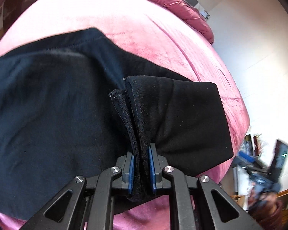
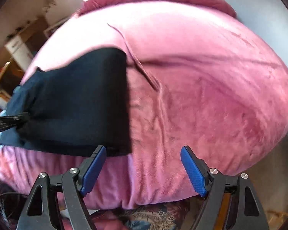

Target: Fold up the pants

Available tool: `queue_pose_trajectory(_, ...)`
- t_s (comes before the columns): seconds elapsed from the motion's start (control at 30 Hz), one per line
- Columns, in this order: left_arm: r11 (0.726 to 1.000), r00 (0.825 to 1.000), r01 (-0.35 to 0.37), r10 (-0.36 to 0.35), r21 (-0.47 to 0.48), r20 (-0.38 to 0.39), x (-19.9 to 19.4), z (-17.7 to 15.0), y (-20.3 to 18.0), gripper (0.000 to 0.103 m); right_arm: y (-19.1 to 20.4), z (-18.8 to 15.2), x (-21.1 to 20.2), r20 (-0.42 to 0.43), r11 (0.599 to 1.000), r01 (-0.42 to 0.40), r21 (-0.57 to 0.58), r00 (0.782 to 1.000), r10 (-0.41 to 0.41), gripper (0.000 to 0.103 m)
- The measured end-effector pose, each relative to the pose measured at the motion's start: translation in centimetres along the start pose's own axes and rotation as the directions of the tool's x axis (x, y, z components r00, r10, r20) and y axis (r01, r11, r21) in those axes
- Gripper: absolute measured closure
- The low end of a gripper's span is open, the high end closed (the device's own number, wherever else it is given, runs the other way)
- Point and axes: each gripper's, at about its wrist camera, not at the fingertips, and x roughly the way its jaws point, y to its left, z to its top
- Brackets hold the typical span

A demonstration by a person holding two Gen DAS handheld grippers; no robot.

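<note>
A bed covered with a pink plush blanket (image 1: 163, 44) fills most of both views, and bright light washes out its far part. At the far end of the bed lies a bunched, darker rose duvet (image 1: 182, 5). Beside the bed, in the left wrist view, a white wall (image 1: 249, 57) rises, and near the bed's near corner stand blurred cluttered shelves (image 1: 259, 157). In the right wrist view, well beyond the bed's left edge, there is a wooden desk (image 2: 26, 36) with a white drawer unit (image 2: 19, 49), all blurred. Below the bed's near edge lies a patterned rug (image 2: 144, 216).
</note>
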Motion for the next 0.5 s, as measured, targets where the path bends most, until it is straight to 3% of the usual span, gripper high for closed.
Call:
queue_pose_trajectory(0.13,1.000,1.000,-0.015,0.015,0.010,0.022,-0.3,-0.4,0.4,0.090,3.2,2.6,-1.3,0.078,0.994,-0.084,-0.063,0.993,0.089,0.023)
queue_pose_trajectory(0.23,0.998,0.998,-0.050,0.048,0.042,0.045,-0.9,-1.0,0.1,0.089,6.9,5.0,1.1,0.080,0.986,-0.103,-0.132,0.990,0.115,0.023)
queue_pose_trajectory(0.43,0.977,0.981,-0.186,0.179,0.108,0.074,1.0,-1.7,-2.1,0.086,9.5,6.7,9.7,-0.086,0.993,-0.035,-0.113,0.996,0.025,0.022)
queue_pose_trajectory(0.5,0.968,0.974,-0.219,0.209,0.124,0.089,1.4,-2.0,-2.8,0.086,9.7,6.3,11.0,-0.078,0.992,-0.016,-0.129,0.997,0.006,0.019)
